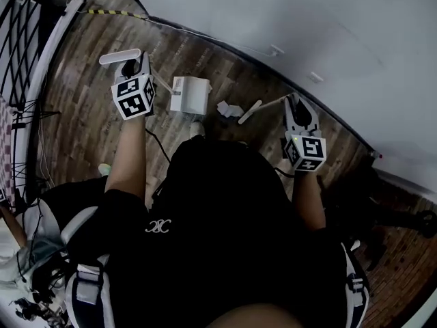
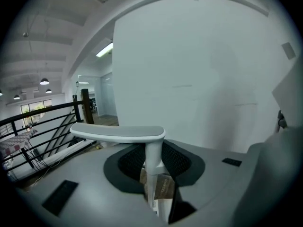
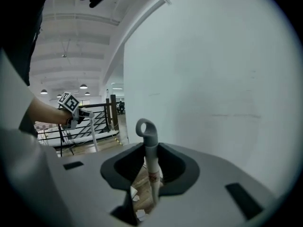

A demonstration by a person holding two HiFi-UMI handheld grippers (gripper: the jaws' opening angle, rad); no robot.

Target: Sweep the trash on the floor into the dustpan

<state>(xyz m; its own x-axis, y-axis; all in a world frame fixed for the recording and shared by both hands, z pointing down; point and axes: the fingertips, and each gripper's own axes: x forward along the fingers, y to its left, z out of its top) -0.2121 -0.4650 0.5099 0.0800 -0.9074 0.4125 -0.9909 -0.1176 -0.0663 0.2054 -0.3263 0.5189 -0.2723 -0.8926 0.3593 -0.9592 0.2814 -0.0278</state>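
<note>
Plainly the coming move turns on one line across the floor [image 1: 89,101]: the trash [image 1: 229,109], a small heap of crumpled white scraps, lies between the dustpan [image 1: 190,96] on its left and the broom head [image 1: 250,111] on its right, just beside both. The left gripper [image 1: 134,70] is clenched on the upright stem [image 2: 147,157] of the dustpan, just under its flat T-shaped grip, so the pan stands on the boards below that hand. The right gripper [image 1: 299,111] is clamped on the broom handle [image 3: 150,162] a little below its hooked end, and the handle slants down and leftward to the head. White scraps [image 3: 135,193] show on the boards below that gripper's jaws. The right gripper is therefore the working one, and the stroke called for is probably a short drag of the head leftward, across the scraps and toward the pan, while the left hand holds the pan steady. Which side of the pan is its open mouth I cannot tell from above, so it may need turning first. The wall [image 1: 307,19] runs slantwise close behind trash, pan and broom, which leaves little room on the far side. There is open floor on the person's side and out to the left, as far as the railing [image 1: 27,39].
</note>
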